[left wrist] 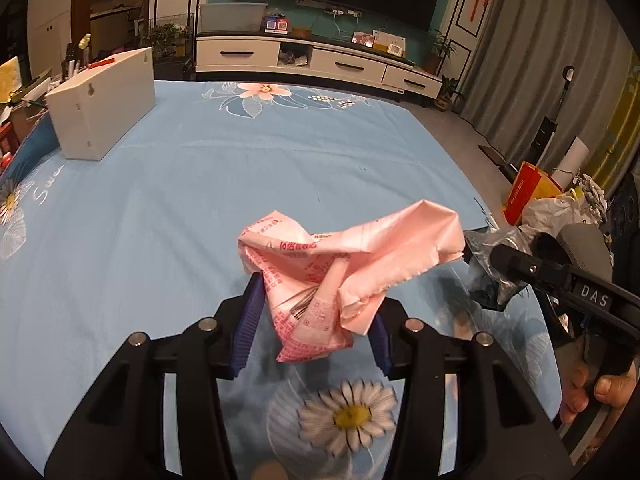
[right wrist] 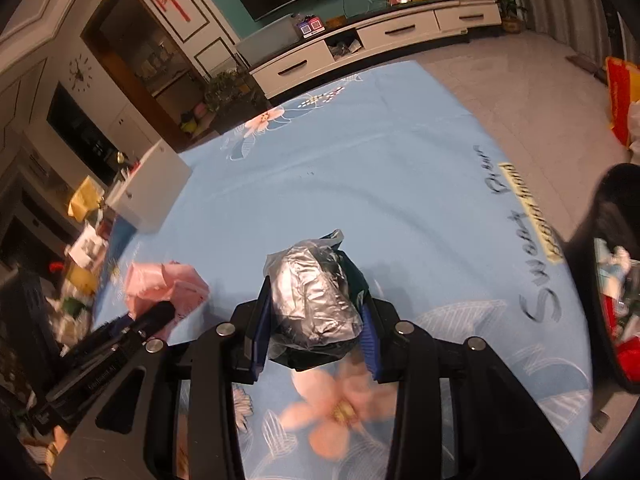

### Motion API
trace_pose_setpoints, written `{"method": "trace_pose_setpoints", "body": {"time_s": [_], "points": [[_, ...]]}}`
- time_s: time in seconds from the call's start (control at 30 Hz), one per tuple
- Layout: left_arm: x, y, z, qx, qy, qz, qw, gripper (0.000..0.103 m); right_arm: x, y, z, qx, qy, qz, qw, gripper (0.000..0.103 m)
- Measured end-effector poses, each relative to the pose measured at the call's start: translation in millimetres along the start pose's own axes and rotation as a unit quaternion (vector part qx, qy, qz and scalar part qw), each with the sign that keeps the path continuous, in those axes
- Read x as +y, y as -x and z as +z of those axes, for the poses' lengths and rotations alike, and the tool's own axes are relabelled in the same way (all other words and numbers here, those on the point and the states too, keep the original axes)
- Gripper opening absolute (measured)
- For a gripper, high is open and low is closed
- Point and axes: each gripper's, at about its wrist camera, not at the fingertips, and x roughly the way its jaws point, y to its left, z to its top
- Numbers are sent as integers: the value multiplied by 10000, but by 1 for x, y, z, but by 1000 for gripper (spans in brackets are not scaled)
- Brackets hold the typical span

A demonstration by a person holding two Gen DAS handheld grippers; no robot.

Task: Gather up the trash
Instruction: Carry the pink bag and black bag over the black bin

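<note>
My left gripper is shut on a crumpled pink wrapper with red print and holds it above the blue flowered tablecloth. My right gripper is shut on a crumpled silver and dark plastic bag and holds it above the cloth. In the left wrist view the right gripper shows at the right with the silver bag. In the right wrist view the pink wrapper and the left gripper show at the left. A dark bin with trash inside stands at the right table edge.
A white box stands at the far left of the table. Bags and a red and yellow carton lie on the floor to the right. A white TV cabinet stands beyond the table. Clutter lies left of the table.
</note>
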Motion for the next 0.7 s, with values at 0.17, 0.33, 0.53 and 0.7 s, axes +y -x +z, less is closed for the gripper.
{"method": "trace_pose_setpoints", "body": {"time_s": [0.17,0.33,0.53,0.7], "points": [[-11,23,-23,-45,-77,16,10000,50,3,25,-22,-117,249,-164,9995,39],[-19,35,-39,-10,-167,22,9999,52,10,46,-39,-320,665,-509,9960,39],[-22,43,-54,78,-130,-1,9999,53,5,61,-53,-423,793,-597,9942,39],[-26,44,-61,171,-136,-34,9998,53,1,69,-62,-429,756,-611,9943,39]]}}
